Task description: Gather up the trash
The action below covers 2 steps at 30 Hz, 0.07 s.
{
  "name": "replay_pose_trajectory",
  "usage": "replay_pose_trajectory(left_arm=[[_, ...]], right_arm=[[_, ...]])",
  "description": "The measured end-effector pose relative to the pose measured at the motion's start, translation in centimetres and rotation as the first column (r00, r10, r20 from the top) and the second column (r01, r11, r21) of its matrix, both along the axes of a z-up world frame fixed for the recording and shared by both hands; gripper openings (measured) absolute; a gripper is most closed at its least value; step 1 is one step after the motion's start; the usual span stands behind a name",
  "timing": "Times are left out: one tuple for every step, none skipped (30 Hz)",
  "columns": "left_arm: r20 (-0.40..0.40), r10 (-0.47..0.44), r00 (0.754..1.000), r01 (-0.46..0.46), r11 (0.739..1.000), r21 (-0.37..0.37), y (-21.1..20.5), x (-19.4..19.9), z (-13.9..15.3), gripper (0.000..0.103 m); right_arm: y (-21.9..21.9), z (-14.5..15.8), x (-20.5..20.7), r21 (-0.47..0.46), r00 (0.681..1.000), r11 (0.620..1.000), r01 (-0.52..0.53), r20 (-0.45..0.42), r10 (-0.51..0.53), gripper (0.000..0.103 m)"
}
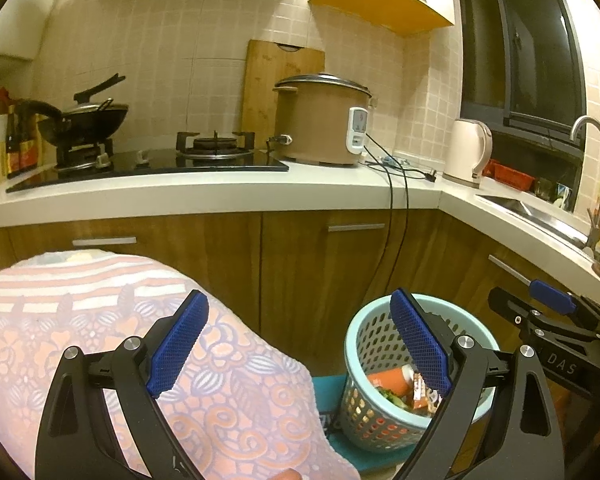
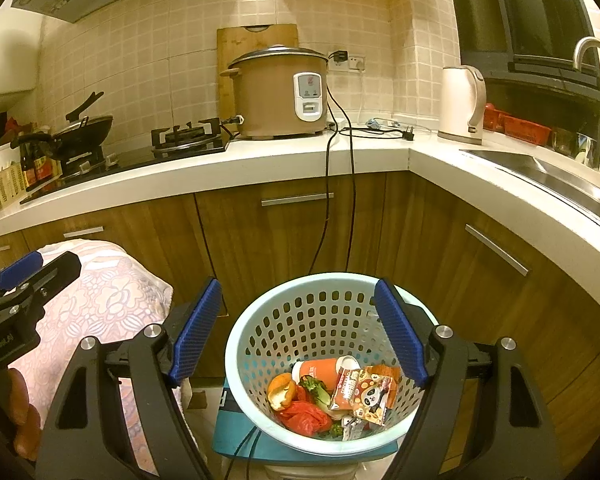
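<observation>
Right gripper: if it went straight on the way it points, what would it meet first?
Probably the pale green basket: the open right gripper frames its rim and far wall, with trash lower inside. Depth is unclear, so contact order is a guess.

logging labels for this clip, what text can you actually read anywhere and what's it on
"DAS": on the black body of the right gripper, seen from the left wrist view.
"GenRobot.AI": on the body of the left gripper, seen from the right wrist view.
Too small or blurred to read: the panda snack packet in the basket, the rice cooker panel, the sauce bottles.
</observation>
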State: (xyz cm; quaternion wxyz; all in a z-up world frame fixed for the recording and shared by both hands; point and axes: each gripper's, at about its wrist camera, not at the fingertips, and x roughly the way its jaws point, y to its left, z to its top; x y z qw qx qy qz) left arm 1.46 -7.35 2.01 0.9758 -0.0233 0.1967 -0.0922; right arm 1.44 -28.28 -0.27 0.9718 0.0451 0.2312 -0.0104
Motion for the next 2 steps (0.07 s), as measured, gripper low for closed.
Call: replay_pose_trajectory(left_arm=[[0.002,0.001,1.000,-0.001,1.000,0.005,-0.07,-0.12,0.13,0.090],[0.002,0.002,1.000,-0.002,1.000,0.008,-0.14,-0.31,0.32,0.090]], right_arm=[[0.05,0.08,-0.09,-0.003,1.000,1.000,0.000,0.002,0.000,0.075],[0.03,0.20,-0.15,-0.005,1.000,1.000,0.002,0.004,-0.002,0.075]])
